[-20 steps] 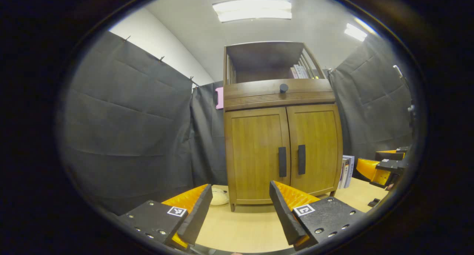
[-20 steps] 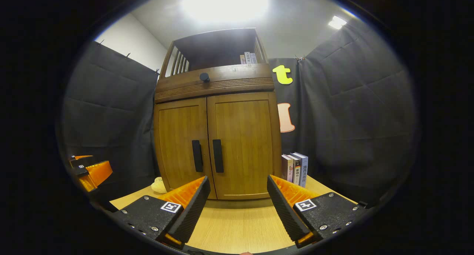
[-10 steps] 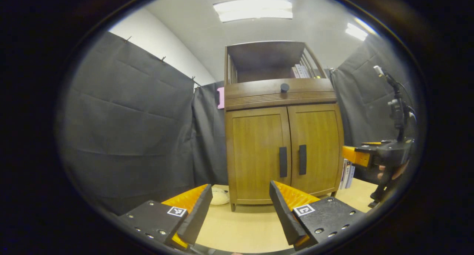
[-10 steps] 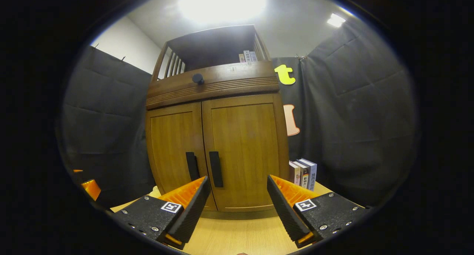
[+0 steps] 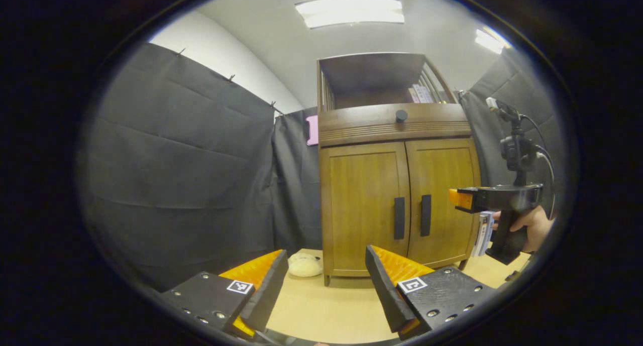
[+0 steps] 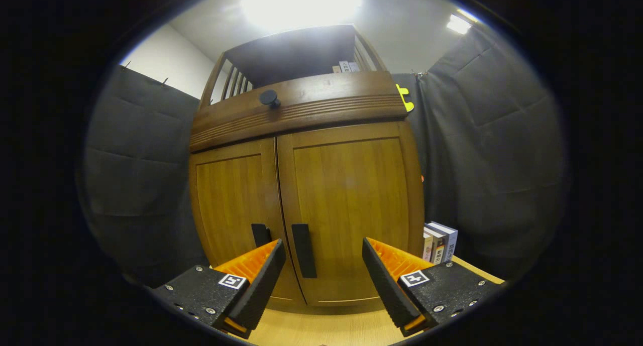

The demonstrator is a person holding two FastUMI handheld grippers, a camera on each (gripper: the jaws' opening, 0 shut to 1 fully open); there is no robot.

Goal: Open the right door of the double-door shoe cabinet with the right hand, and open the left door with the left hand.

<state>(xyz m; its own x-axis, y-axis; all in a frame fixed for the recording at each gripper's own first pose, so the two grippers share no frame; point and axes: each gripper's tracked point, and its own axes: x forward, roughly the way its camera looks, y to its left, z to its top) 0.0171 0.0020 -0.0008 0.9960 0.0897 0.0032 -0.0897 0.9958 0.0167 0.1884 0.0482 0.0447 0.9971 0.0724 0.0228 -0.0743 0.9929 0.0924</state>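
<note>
Before the shoe cabinet [image 6: 301, 185], right gripper [image 6: 324, 270] spread wide, empty, near right door handle [image 6: 304, 257]; left gripper [image 5: 326, 280] likewise agape, farther back. Both doors closed. Risk: fingers pinch left door handle [image 6: 260, 234] alongside, dragging the wrong door.

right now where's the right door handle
In the right gripper view the right door handle stands upright at the door's inner edge, beside the left door handle, ahead of the right gripper and between its open fingers.
</note>
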